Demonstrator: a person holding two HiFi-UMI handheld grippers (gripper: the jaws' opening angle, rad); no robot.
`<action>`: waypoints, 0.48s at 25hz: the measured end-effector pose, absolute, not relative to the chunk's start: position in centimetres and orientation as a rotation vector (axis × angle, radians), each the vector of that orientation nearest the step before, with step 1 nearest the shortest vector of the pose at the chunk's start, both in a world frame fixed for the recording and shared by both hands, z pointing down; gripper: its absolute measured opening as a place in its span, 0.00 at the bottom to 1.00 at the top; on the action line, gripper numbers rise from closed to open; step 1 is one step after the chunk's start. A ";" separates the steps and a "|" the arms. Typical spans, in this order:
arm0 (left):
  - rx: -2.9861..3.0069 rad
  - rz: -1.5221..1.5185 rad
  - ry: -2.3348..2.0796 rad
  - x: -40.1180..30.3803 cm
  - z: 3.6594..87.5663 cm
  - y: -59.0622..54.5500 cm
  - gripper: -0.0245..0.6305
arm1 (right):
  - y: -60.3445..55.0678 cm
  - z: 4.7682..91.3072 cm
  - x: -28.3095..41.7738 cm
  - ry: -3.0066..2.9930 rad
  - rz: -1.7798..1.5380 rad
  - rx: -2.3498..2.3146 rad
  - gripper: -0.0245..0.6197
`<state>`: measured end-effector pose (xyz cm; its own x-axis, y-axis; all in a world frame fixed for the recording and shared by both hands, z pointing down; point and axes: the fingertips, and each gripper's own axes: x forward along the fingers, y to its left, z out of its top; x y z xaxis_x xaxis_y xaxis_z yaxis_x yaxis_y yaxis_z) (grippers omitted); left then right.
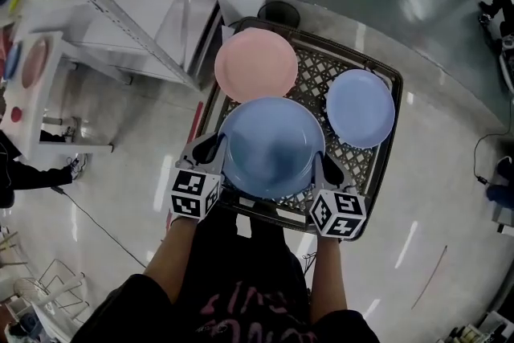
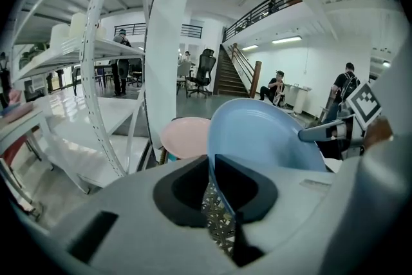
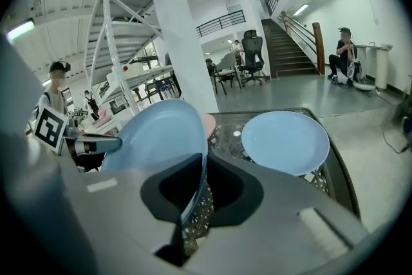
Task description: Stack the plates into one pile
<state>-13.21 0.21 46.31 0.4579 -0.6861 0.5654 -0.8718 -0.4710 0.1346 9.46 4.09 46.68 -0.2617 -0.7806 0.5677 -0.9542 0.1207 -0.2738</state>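
- Plates number three on the dark lattice surface (image 1: 320, 67): a large blue plate (image 1: 271, 144) at the near edge, a pink plate (image 1: 255, 64) at the far left corner, and a smaller blue plate (image 1: 361, 107) on the right, well apart from the pink one
- The left tool (image 1: 215, 150) is clamped narrow on the large blue plate's left rim and the right tool (image 1: 324, 165) on the opposite rim, so the plate hangs between the two; from each tool's own view the thin rim runs straight down between the dark pads
- The large blue plate looks stiff and smooth, with a glossy face that I'd expect to be slippery under the pads
- It seems light enough for two edge pinches, though I can't tell whether it is plastic or glazed ware, so I'd treat it as breakable
- The raised rim is the only real place to grip; opposite sides, as now, should keep it from tipping
- The pink plate's near edge is covered by the large blue plate from above, so I can't say whether they touch or how high one clears the other
- The held plate's underside and the surface beneath it are hidden
- The surface's near edge is partly hidden behind the tools and the person's body
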 end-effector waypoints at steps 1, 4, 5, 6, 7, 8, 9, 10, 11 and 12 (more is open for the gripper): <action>2.308 0.617 -1.318 -13.4 45.9 0.2 0.08 | 3.9 46.2 9.3 -2.126 0.861 1.702 0.09; 2.313 0.595 -1.346 -14.0 44.7 0.2 0.08 | 3.6 45.0 8.8 -2.152 0.837 1.700 0.09; 2.314 0.587 -1.356 -14.1 44.3 0.2 0.08 | 3.6 44.7 8.7 -2.160 0.831 1.700 0.09; 2.314 0.579 -1.365 -14.2 44.0 0.3 0.08 | 3.5 44.4 8.6 -2.166 0.825 1.700 0.09; 2.315 0.573 -1.374 -14.3 43.6 0.3 0.08 | 3.5 44.1 8.5 -2.173 0.820 1.701 0.09; 2.315 0.568 -1.381 -14.4 43.3 0.4 0.08 | 3.5 43.7 8.4 -2.180 0.814 1.702 0.09; 2.317 0.563 -1.390 -14.5 42.9 0.4 0.08 | 3.4 43.4 8.3 -2.188 0.808 1.702 0.09; 2.319 0.557 -1.398 -14.7 42.6 0.3 0.08 | 3.2 43.0 8.2 -2.197 0.802 1.702 0.09; 2.321 0.551 -1.407 -14.8 42.2 0.3 0.08 | 3.1 42.7 8.1 -2.204 0.796 1.702 0.09; 2.323 0.545 -1.415 -14.9 41.9 0.2 0.08 | 3.0 42.5 8.0 -2.212 0.791 1.701 0.09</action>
<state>-14.92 0.24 41.89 0.4226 -0.7551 0.5013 -0.8963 -0.4304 0.1072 7.99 2.95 42.45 -0.2929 -0.8165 0.4975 -0.9468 0.1753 -0.2699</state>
